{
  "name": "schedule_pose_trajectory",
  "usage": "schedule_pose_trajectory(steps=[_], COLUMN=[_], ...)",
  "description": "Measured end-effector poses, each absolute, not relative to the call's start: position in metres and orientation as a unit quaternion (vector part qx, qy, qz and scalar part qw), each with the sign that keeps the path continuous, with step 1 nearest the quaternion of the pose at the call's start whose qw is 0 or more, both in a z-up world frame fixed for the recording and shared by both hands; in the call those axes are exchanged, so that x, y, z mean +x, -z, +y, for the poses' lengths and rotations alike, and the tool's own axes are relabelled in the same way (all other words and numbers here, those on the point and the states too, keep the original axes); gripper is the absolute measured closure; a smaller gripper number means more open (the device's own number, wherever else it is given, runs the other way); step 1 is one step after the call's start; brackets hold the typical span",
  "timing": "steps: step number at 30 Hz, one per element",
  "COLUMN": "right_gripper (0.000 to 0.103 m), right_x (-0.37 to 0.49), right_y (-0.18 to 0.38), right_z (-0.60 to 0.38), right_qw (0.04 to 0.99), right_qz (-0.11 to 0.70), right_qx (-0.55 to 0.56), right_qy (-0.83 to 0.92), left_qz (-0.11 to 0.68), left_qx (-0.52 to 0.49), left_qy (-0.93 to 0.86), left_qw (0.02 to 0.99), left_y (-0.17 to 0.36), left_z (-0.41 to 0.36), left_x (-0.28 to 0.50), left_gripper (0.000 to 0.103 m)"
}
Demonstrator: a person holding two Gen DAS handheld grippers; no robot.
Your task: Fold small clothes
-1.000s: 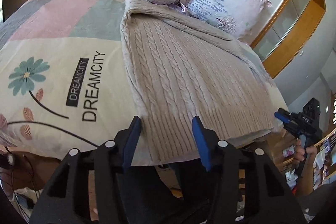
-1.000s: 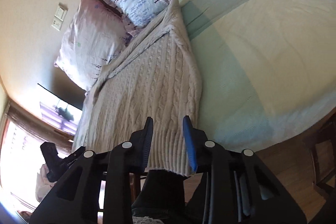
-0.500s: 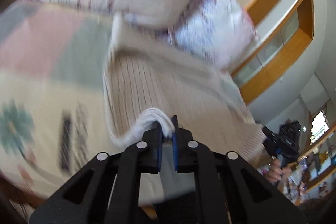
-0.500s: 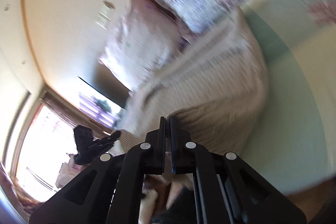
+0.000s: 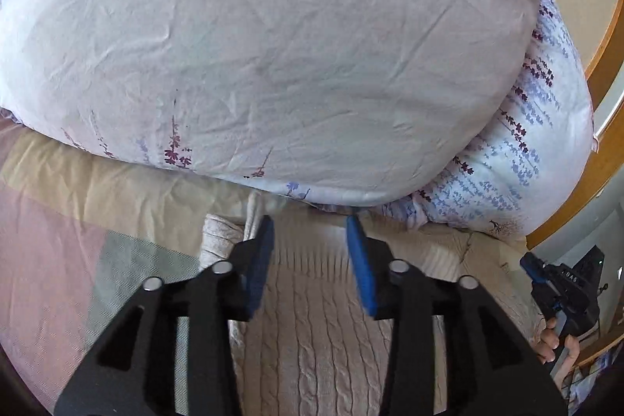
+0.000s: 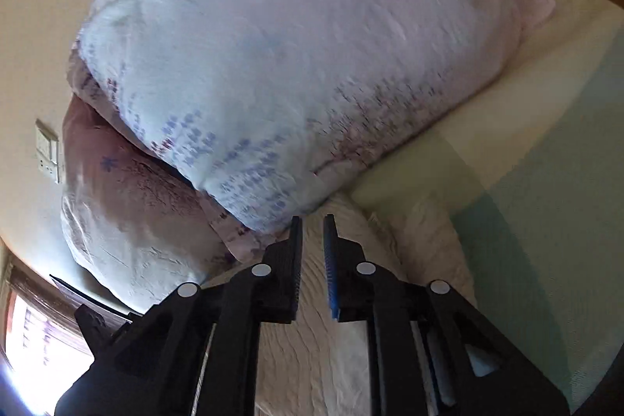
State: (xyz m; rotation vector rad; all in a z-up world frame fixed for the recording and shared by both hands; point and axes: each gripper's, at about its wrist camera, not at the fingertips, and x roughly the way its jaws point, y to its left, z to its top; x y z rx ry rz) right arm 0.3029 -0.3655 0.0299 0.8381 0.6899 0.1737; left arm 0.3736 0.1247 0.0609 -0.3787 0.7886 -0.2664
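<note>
Sweater (image 5: 312, 346): beige cable-knit cloth, ribbed at one edge, coarse and matt. Pillow (image 5: 273, 45): thin creased woven cloth with printed flowers, matt; quilt (image 6: 546, 221) smooth, soft cloth. Left gripper (image 5: 310, 252): matt black plastic, blue pads (image 5: 360, 268), shiny metal pins

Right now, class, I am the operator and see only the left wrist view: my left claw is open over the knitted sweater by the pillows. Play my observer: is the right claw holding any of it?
Observer: No. In the right wrist view, the right claw is slightly open above the sweater, with nothing between its pads.
Operator: What lies past the sweater on that side?
Observer: A teal patch of the bedspread.
Operator: Is anything under the pale floral pillow?
Observer: Yes, a darker pink pillow lies beneath the pale floral pillow.
</note>
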Motion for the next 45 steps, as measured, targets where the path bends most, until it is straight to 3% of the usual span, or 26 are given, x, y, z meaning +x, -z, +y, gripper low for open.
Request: schedule_pose_trajectory(steps=[1, 2, 5, 8, 14, 16, 18, 28, 31, 33, 35, 39, 40, 41, 45], right_gripper=[0.075, 0.068, 0.067, 0.067, 0.068, 0.072, 0.095, 0.097, 0.090, 0.070, 0.057, 0.057, 0.059, 0.085, 0.092], right_x=[0.297, 0.286, 0.275, 0.297, 0.352, 0.352, 0.348, 0.314, 0.326, 0.306, 0.273, 0.240, 0.238, 0.238, 0.233], right_y=[-0.030, -0.035, -0.056, -0.063, -0.020, -0.010, -0.010, -0.047, -0.016, -0.016, -0.026, -0.025, -0.017, -0.011, 0.004], right_z=[-0.365, -0.361, -0.338, -0.318, -0.272, -0.263, -0.264, -0.382, -0.390, -0.393, -0.395, -0.386, -0.381, -0.374, -0.376], right_qw=[0.859, 0.880, 0.922, 0.917, 0.872, 0.875, 0.878, 0.900, 0.872, 0.880, 0.896, 0.905, 0.903, 0.901, 0.893], right_qz=[0.326, 0.319, 0.322, 0.366, 0.482, 0.477, 0.475, 0.369, 0.432, 0.405, 0.355, 0.354, 0.378, 0.394, 0.393], right_qx=[0.383, 0.341, 0.199, 0.126, -0.002, -0.041, -0.038, 0.229, 0.219, 0.241, 0.264, 0.238, 0.206, 0.181, 0.215], right_qy=[-0.093, -0.089, -0.082, -0.098, -0.080, -0.067, -0.053, 0.029, 0.068, 0.058, 0.032, -0.004, 0.012, 0.021, 0.048], left_qz=[0.369, 0.358, 0.357, 0.372, 0.400, 0.409, 0.416, 0.421, 0.422, 0.409, 0.390, 0.399, 0.410, 0.416, 0.436], left_qx=[-0.176, -0.167, -0.165, -0.179, -0.165, -0.153, -0.149, -0.158, -0.172, -0.191, -0.197, -0.220, -0.221, -0.218, -0.203], left_qy=[0.126, 0.119, 0.120, 0.130, 0.150, 0.144, 0.141, 0.130, 0.124, 0.131, 0.126, 0.134, 0.136, 0.136, 0.146], left_qw=[0.904, 0.911, 0.911, 0.902, 0.889, 0.888, 0.886, 0.884, 0.882, 0.883, 0.890, 0.880, 0.875, 0.872, 0.865], left_y=[-0.062, -0.063, -0.059, -0.049, -0.030, -0.022, -0.016, -0.006, -0.008, -0.016, -0.026, -0.025, -0.021, -0.019, -0.009], left_z=[0.128, 0.132, 0.143, 0.150, 0.135, 0.130, 0.128, 0.130, 0.134, 0.145, 0.159, 0.183, 0.185, 0.184, 0.172], left_x=[0.369, 0.364, 0.357, 0.354, 0.355, 0.356, 0.358, 0.364, 0.364, 0.356, 0.344, 0.329, 0.328, 0.327, 0.325], left_gripper=[0.032, 0.026, 0.026, 0.026, 0.026, 0.026, 0.026, 0.025, 0.024, 0.020, 0.014, 0.014, 0.014, 0.014, 0.014])
